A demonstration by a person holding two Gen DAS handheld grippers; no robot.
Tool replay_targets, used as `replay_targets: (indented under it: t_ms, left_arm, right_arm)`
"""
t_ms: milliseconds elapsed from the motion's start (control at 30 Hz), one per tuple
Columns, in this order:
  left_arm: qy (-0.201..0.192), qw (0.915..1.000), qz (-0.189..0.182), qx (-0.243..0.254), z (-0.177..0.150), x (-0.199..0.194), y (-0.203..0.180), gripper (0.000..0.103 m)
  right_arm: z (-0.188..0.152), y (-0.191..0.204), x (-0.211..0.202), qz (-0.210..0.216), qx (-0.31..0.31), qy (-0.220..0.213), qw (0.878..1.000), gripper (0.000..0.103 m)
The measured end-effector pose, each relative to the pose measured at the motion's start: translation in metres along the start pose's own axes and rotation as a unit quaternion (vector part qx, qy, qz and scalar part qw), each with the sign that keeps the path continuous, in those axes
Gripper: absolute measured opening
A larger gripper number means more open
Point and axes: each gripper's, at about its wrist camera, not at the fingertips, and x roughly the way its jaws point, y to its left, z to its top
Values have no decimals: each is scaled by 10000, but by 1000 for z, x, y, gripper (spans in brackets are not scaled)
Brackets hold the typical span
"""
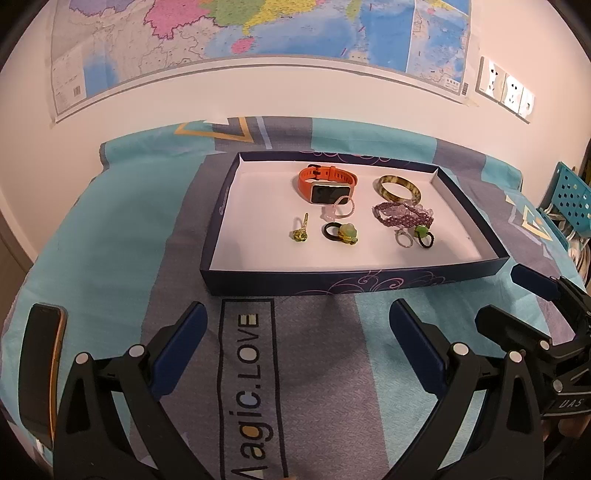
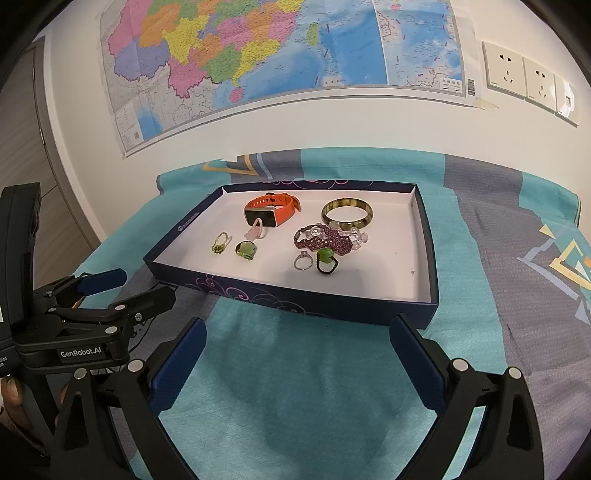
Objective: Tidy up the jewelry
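Left wrist view shows a teal and grey cloth [image 1: 110, 258] bearing a shallow navy box [image 1: 354, 278] with a white floor. Inside it lie an orange smartwatch [image 1: 327, 184], an amber bangle [image 1: 399, 188], purple bead bracelets [image 1: 402, 218], then small rings [image 1: 340, 232]. Both the left gripper [image 1: 297, 332] and the right gripper [image 2: 297, 345] hover before the box, spread wide and empty.

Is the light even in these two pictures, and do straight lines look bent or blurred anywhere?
Left wrist view: warm, dim light; the map edge bows strongly, corners go black, a soft shadow lies before the box. Right wrist view: brighter; the same fisheye bend; the jewelry stays sharp, with a shadow on the cloth.
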Motion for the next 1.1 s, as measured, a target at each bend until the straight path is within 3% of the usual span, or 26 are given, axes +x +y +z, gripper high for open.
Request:
replay_targets:
  t_ms: [1100]
  left_arm:
    - [-19,10000,-51,63,-1,0,-3,97]
  right_arm:
    - [0,1,1,11,-25,3,10000,96]
